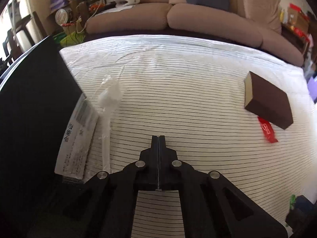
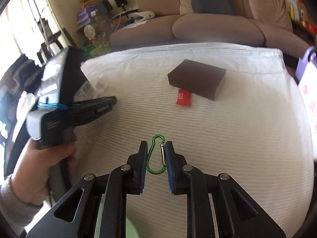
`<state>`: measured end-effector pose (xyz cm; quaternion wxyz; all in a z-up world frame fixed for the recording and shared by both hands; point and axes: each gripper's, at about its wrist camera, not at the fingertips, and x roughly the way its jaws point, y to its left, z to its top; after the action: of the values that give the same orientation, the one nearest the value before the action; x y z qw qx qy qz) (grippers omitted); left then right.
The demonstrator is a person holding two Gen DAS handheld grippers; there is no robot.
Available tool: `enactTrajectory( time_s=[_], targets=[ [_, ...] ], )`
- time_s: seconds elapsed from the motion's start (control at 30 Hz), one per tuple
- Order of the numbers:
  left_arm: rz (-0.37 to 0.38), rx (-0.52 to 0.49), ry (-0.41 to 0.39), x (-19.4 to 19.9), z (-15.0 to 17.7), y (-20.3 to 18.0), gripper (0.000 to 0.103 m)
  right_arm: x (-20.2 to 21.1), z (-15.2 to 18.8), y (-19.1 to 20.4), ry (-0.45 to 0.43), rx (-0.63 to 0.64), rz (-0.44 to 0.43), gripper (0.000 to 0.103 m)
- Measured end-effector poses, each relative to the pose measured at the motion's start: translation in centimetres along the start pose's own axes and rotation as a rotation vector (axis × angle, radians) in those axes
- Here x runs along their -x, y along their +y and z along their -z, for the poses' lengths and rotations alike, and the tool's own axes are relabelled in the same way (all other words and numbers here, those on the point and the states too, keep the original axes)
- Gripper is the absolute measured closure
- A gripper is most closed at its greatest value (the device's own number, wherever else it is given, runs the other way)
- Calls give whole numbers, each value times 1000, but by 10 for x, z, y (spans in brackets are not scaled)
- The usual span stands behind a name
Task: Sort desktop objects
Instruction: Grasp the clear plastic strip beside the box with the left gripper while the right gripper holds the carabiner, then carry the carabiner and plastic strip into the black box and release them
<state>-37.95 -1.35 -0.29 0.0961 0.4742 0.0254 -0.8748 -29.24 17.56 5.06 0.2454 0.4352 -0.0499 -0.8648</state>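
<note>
The right gripper (image 2: 156,148) pinches a green carabiner (image 2: 156,155) between its pads, on the near side of the brown block (image 2: 197,81) lying on the striped worktop (image 1: 178,99). A red packet (image 2: 183,97) pokes out from under that block. Left of the block, the left gripper (image 1: 158,139) is pressed together with nothing in it, beside a wrapped plastic spoon (image 1: 108,107).
</note>
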Motion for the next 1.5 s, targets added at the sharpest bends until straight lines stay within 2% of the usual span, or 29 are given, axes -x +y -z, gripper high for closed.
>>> enactTrajectory(
  time_s=[0.1,0.17,0.23,0.27,0.3,0.4,0.53,0.7,0.73,0.77,0.8,0.83,1.03,1.13,1.3,1.37,1.5],
  targets=[
    [30,-24,-13,10,6,-5,103,12,2,-3,-17,-43,-45,86],
    [22,72,-64,30,18,10,101,20,7,-1,-28,-46,-53,86],
    [-9,213,-79,43,35,29,77,24,9,-2,-37,-57,-77,86],
    [-11,278,-86,49,46,38,47,27,11,-3,-46,-65,-88,86],
    [29,303,-95,52,55,41,45,30,14,-4,-53,-76,-100,86],
    [-23,372,-118,54,69,42,47,36,23,-11,-69,-126,-125,86],
    [-52,499,-119,36,56,45,47,50,31,-20,-102,-179,-147,86],
    [-57,498,-125,13,26,43,49,65,32,-28,-140,-193,-146,86],
    [-56,494,-126,10,22,43,52,66,32,-30,-147,-194,-144,86],
    [-56,483,-123,8,19,43,61,66,32,-32,-152,-201,-150,86],
    [-37,476,-124,6,17,45,89,65,32,-34,-153,-208,-156,86],
    [-6,467,-106,2,15,47,103,64,33,-36,-155,-212,-156,86],
    [109,429,-134,14,31,57,103,56,38,-33,-136,-212,-161,86],
    [228,422,-151,41,50,67,103,59,37,-25,-135,-197,-165,86],
    [402,270,-196,129,88,75,103,67,34,-2,-119,-153,-169,86],
    [438,228,-214,170,102,95,103,72,36,6,-113,-150,-179,86],
    [444,151,-234,229,128,125,103,86,39,19,-115,-167,-220,86]
  ],
)
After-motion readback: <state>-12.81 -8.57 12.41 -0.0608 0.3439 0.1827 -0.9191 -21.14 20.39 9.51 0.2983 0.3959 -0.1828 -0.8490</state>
